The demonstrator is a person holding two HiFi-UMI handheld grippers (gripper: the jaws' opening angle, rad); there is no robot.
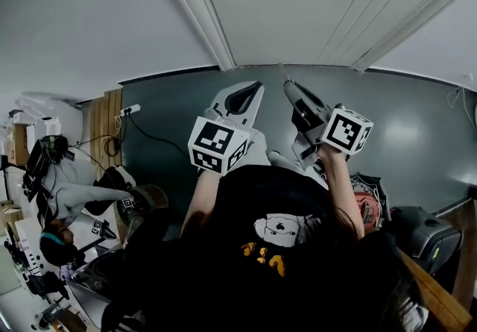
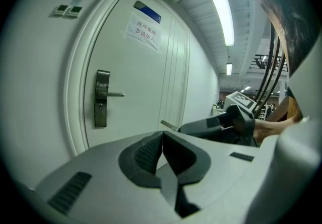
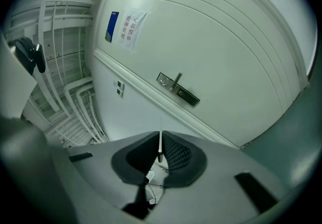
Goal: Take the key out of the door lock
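Closest in: the left claw (image 2: 162, 140) is pinched fully closed with nothing in it, just held out in front of the person. Right beside it, the right claw (image 3: 160, 136) is clamped on the key (image 2: 169, 126). In the right gripper view the key sits edge-on as a thin metal sliver between the pads, and in the left gripper view a bit of the blade pokes out past the tip.

Further out, both claws hang in the air over the dark floor (image 1: 417, 129), well apart from the door (image 2: 146, 92). The lock plate (image 2: 102, 98) with its lever handle (image 2: 115, 94) is on the far side of that gap, and neither claw is anywhere near touching it. I can't spot anything sticking out of the plate, though the keyhole itself is too small to make out properly.

So my read is that the main job is basically done: key's out of the lock and in the right claw's grip. All that looks left is keeping hold of it or putting it down somewhere, and the task line doesn't say where.
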